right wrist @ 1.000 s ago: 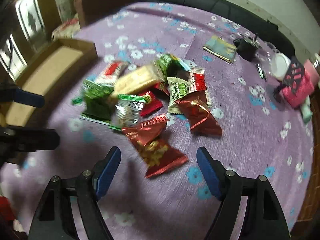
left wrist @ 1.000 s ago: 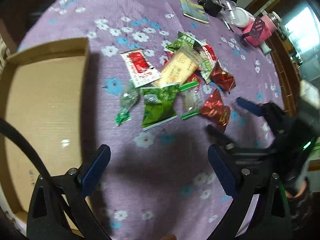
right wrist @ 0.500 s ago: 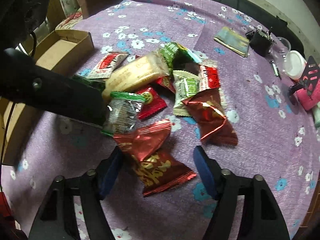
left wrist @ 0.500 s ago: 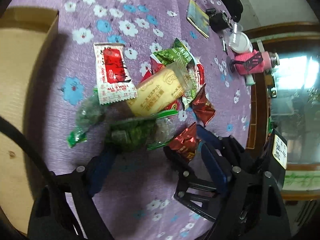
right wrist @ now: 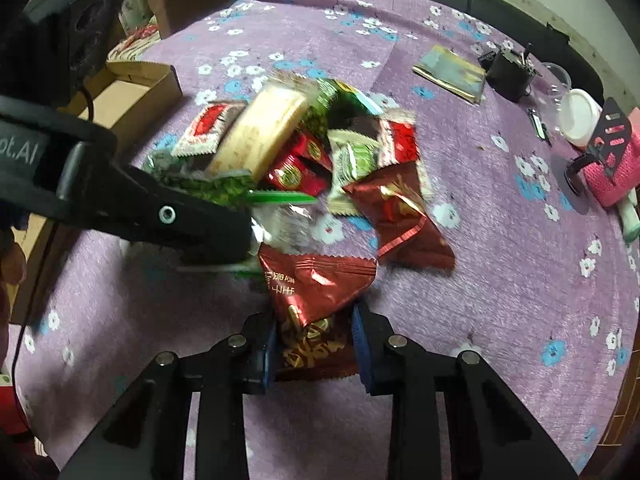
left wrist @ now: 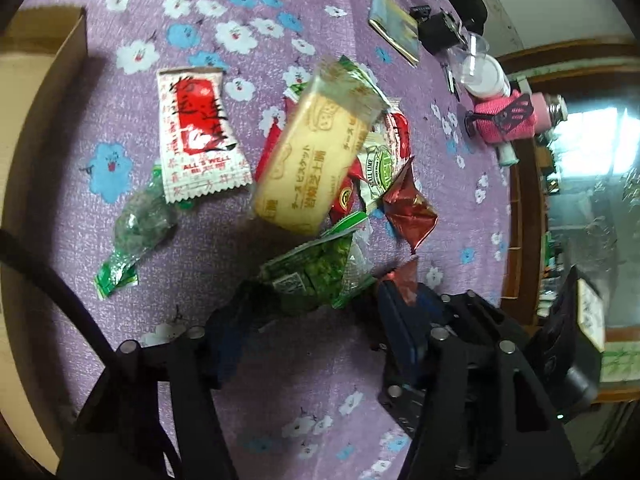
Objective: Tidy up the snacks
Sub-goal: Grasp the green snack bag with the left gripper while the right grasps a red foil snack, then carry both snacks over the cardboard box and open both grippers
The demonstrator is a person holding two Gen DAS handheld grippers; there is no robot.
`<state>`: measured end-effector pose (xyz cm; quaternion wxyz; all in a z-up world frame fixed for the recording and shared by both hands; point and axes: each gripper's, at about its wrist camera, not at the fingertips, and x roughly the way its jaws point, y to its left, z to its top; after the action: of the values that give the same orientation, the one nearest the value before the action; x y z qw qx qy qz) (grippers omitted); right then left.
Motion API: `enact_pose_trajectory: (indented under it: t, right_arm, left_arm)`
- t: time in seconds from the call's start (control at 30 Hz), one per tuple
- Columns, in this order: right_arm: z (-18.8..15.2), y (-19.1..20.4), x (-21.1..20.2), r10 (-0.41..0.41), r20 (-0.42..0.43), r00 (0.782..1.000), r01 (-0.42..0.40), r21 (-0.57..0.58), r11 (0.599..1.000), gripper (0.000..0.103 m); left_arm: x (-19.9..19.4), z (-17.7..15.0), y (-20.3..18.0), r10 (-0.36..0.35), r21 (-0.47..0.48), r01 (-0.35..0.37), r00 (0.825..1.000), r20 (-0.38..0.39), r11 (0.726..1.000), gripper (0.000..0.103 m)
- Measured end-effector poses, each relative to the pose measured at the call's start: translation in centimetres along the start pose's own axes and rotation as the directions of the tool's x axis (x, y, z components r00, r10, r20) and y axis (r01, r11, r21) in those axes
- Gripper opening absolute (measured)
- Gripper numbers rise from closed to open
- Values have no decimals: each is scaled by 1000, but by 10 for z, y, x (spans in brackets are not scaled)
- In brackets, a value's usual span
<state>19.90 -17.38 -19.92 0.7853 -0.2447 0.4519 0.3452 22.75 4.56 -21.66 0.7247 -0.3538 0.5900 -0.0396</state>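
Since the earlier frame both grippers have closed in on the near edge of the snack pile, and both sets of jaws have just been closing. The left gripper (left wrist: pixel 310 320) has dropped from open table onto the green pea packet (left wrist: pixel 320 276); the right gripper (right wrist: pixel 314 344) has narrowed on the dark red foil packet (right wrist: pixel 316 292).

Right: the packet's lower end sits between the pads and fills the gap, the foil looks bunched there — I read it as grasped. It was the nearest loose packet, on the pile's edge, so taking it disturbs nothing else.

Left: the green packet's near end lies between the jaws, but the pad faces are dark and blurred. Can't tell if they are pinching yet.

Rest of the snacks are in a loose overlapping heap on the purple floral tablecloth (right wrist: pixel 500 280) — yellow biscuit pack (left wrist: pixel 316 160) leaning on top, white-and-red sachet (left wrist: pixel 196 132) beside it, second red foil packet (right wrist: pixel 400 216) to the right, clear candy wrapper (left wrist: pixel 138 228) off to the left.

The open cardboard box (left wrist: pixel 36 128) sits left of the heap, apparently the drop target. Working one packet per hand from the edge keeps the grippers from colliding, though they stand very close now — the left finger nearly touches the red packet.
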Motion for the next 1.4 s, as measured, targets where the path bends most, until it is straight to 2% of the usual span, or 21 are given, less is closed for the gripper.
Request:
enact_pose_trajectory:
  t: [0.07,0.17,0.2,0.23,0.27,0.33,0.53,0.67,0.87,0.97,1.1,1.27,1.4]
  right_arm:
    - [-4,-4,-1,0,-4,1000,0,10,1000,31]
    - [-8,-8,-2,-10,-2,1000,10,9,1000,31]
    - [-9,-9,-3,-12,0,1000,12,11,1000,31]
    - [-11,-11,-4,-15,4,1000,15,17,1000,30]
    - [-12,-11,-4,-13,7,1000,13,18,1000,30]
    - [-15,-14,-5,-13,13,1000,13,29,999,29]
    - [-24,-19,-11,-7,37,999,4,78,997,28]
    - [-33,-21,-20,7,56,998,-13,112,994,28]
    - [-48,-15,-30,0,63,998,-8,126,992,28]
    - [-60,-7,-37,-8,58,998,0,123,992,28]
    - [-75,6,-46,-30,43,999,25,107,994,28]
    - [-86,29,-55,-20,50,999,14,105,994,28]
    - [-83,53,-57,9,51,999,-13,85,996,28]
  left_arm:
    - [3,-2,-9,43,46,-44,999,15,998,68]
    - [8,-1,-15,106,97,-111,993,54,989,66]
    - [9,-1,-15,119,100,-125,991,62,987,61]
    - [9,0,-14,132,103,-140,988,74,985,40]
    - [11,2,-13,132,105,-138,989,62,985,38]
    - [10,3,-10,117,95,-123,991,65,988,37]
    - [5,-11,-13,137,140,-149,986,93,979,34]
    - [-2,-31,-17,138,182,-156,985,103,971,34]
    - [-12,-61,-16,100,202,-117,991,92,972,34]
    - [-17,-80,-14,115,215,-136,988,106,967,34]
    - [-26,-106,-12,166,237,-201,973,160,950,35]
    - [-42,-139,-4,211,248,-267,950,230,931,35]
    - [-53,-154,3,229,239,-292,938,260,926,35]
